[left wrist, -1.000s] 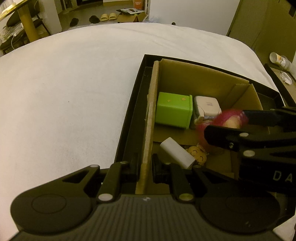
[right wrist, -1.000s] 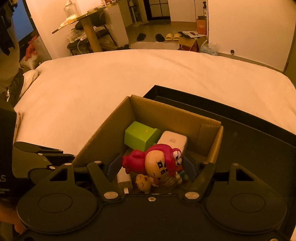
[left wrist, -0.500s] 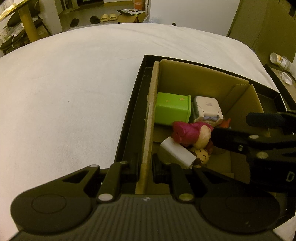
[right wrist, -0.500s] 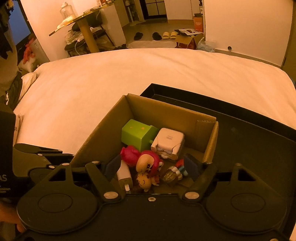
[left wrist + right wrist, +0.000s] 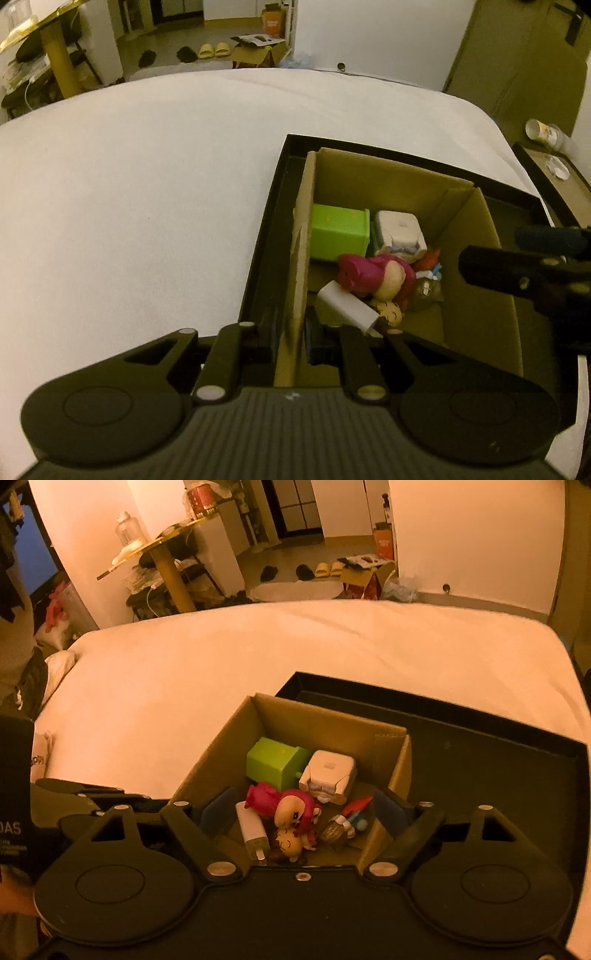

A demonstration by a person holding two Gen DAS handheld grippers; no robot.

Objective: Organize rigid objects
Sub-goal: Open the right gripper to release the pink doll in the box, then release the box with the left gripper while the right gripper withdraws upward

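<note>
Down at six o'clock in the left wrist view, my left claw [image 5: 289, 334] is pinched tight on the near-left wall of the box [image 5: 301, 258], which sits in a black tray [image 5: 266, 236] on the bed [image 5: 147, 203]. My right claw [image 5: 306, 808] has just been opening and now stands wide over the box with nothing between its fingers. The doll [image 5: 291, 806] lies free on the box floor, at the middle of the pile, touching the white charger [image 5: 253, 829] at its eight o'clock and the small yellow-faced toy [image 5: 288, 843] at its six. A green block [image 5: 277, 762] and a white adapter [image 5: 328, 775] sit behind it at twelve.

To finish this release well, I judge I should lift the right claw straight up, fingers spread, so neither pad clips the doll or the box rim, and keep the left claw steadying the wall until I am clear. Both claws tilt steeply downward, the right one angled in from three o'clock in the left view.
</note>
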